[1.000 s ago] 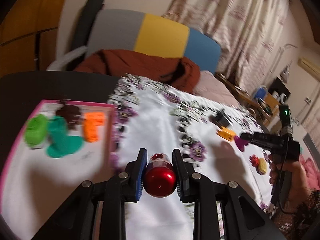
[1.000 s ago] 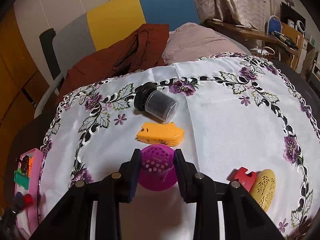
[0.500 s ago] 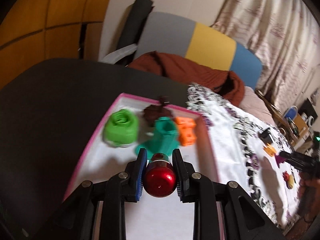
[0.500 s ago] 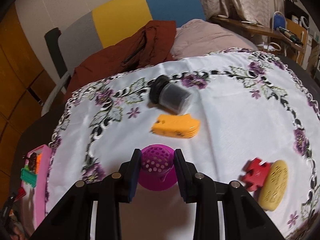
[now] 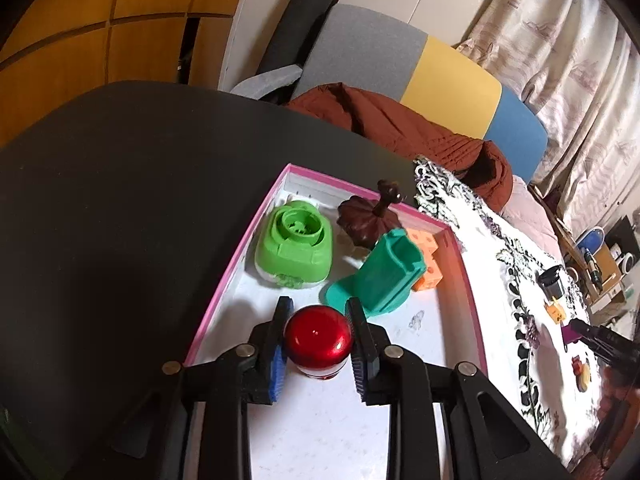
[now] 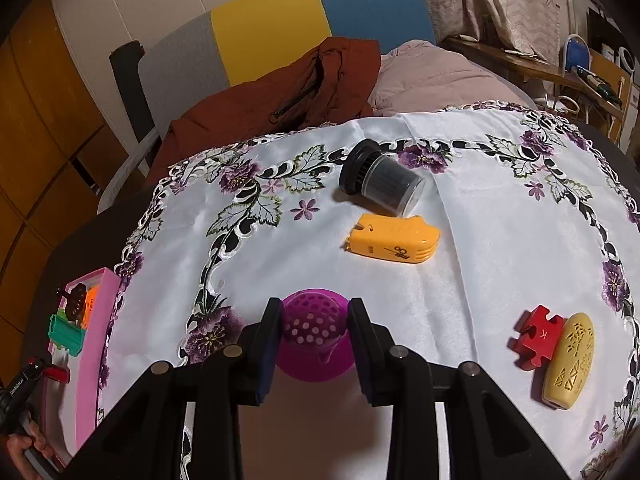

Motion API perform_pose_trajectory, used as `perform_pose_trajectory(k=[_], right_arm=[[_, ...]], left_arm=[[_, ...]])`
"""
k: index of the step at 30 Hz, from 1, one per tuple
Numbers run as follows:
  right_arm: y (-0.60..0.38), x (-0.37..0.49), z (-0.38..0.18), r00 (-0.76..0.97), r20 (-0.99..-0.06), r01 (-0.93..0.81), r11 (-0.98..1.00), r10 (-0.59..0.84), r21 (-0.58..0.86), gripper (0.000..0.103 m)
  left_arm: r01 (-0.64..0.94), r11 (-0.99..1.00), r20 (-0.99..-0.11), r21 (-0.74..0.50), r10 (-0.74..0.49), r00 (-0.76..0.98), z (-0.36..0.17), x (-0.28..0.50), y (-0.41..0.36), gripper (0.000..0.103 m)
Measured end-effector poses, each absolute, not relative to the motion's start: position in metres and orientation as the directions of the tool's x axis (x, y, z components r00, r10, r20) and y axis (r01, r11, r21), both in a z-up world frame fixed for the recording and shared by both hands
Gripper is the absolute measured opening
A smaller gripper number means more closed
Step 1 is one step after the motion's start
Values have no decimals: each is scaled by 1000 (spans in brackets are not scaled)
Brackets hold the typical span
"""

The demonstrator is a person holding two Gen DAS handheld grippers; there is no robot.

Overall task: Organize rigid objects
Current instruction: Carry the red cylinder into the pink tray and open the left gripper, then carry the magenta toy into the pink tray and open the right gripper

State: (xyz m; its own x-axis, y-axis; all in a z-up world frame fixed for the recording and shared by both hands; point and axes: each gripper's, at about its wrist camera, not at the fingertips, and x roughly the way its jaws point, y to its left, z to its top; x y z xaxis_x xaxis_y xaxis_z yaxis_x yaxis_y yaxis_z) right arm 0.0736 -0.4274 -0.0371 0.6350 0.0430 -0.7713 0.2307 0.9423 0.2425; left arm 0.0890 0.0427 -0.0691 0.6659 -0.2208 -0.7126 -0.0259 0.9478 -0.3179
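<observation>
My left gripper (image 5: 318,342) is shut on a shiny red round-topped object (image 5: 319,343) and holds it low over the white floor of a pink-rimmed tray (image 5: 224,294). In the tray lie a light green piece (image 5: 294,248), a teal piece (image 5: 384,276), an orange block (image 5: 428,268) and a dark brown piece (image 5: 368,220). My right gripper (image 6: 313,332) is shut on a purple perforated cup (image 6: 314,336) above the flowered tablecloth (image 6: 480,240). On the cloth lie a black-capped jar (image 6: 380,178), a yellow piece (image 6: 394,244), a red puzzle piece (image 6: 538,336) and a yellow oval (image 6: 570,364).
The tray (image 6: 94,344) sits on a dark table (image 5: 120,200) left of the cloth. A chair (image 6: 280,28) with a brown jacket (image 6: 280,96) stands behind the table. A cluttered shelf (image 6: 580,68) is at the far right.
My left gripper has carried the red object left from over the cloth to low over the tray. My right gripper holds the purple cup nearly still.
</observation>
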Motion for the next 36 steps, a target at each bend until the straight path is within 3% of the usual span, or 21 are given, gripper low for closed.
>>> perform_pose_trajectory(k=[1,3,5,10,20,36], right_arm=[[-426,74,-38,634,-772,229,943,44,242,33],[-422,73,-37,637,-770,220,947,43,235,33],[-417,73,-35,643,-765,205,952,44,228,33],[-401,70,-29,668,-742,155,964,60,217,33],[-360,57,-28,678,-712,59,951,185,303,33],[-244,54,2,632,-675,-187,921,380,343,33]], left_arm=[[-29,948,-716,-317,-219,662,-70,89,43,30],[-40,947,-717,-318,-213,664,-71,89,46,58],[-61,941,-703,-332,-204,682,-69,86,52,68],[-74,935,-686,-347,-200,700,-61,79,62,72],[-49,956,-641,-289,-155,752,-43,39,65,101],[33,988,-689,-153,-130,713,-50,11,29,102]])
